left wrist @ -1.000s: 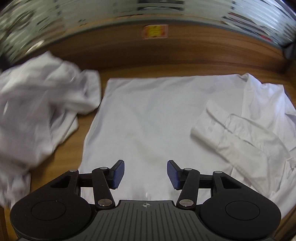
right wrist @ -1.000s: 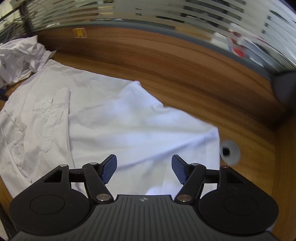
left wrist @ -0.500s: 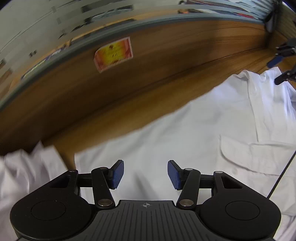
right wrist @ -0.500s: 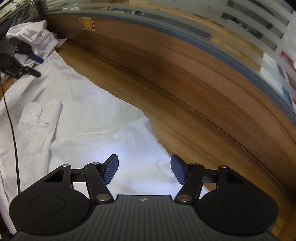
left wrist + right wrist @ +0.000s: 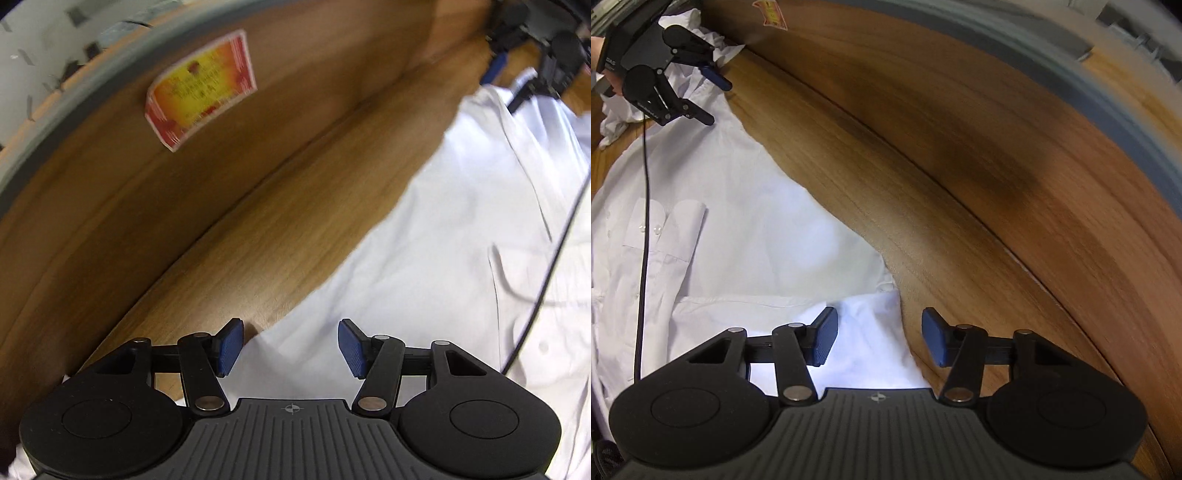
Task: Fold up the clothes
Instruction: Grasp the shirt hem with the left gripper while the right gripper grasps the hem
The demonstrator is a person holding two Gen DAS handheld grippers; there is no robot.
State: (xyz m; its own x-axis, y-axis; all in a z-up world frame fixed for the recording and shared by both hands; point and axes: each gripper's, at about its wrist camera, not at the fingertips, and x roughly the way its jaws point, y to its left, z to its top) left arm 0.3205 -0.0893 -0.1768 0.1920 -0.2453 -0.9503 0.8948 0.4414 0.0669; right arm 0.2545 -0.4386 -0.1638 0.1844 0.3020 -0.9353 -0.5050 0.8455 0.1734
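Shirt (image 5: 746,229), white, lies spread flat on the wooden surface (image 5: 886,192), its long edge running along the foot of the wooden back panel (image 5: 1015,122). A folded sleeve with a buttoned cuff (image 5: 653,225) rests on top of the shirt body.

Left tool (image 5: 290,349): jaws spread, blue pads (image 5: 229,347) apart with nothing pinched. The jaws have just been opening slightly. A corner of the shirt (image 5: 424,266) lies below the gap; the left pad stands over bare wood at the fabric edge, the right pad over cloth. Contact between pads and cloth cannot be confirmed. In the right wrist view this tool (image 5: 714,98) appears at the far end of the shirt, with a hand (image 5: 605,62) partly visible behind it and a black cable (image 5: 644,236) hanging from it across the fabric.

Right tool (image 5: 879,341): jaws spread, nothing pinched. The jaws have just been closing. The shirt's edge, near what appears to be the collar end, lies below the gap; the left pad (image 5: 824,341) is over cloth, the right pad over bare wood. In the left wrist view this tool (image 5: 506,86) appears blurred at the opposite end of the shirt.

A red and yellow sticker (image 5: 201,90) is fixed to the back panel. A second, crumpled white garment (image 5: 617,114) lies beyond the shirt's far end.
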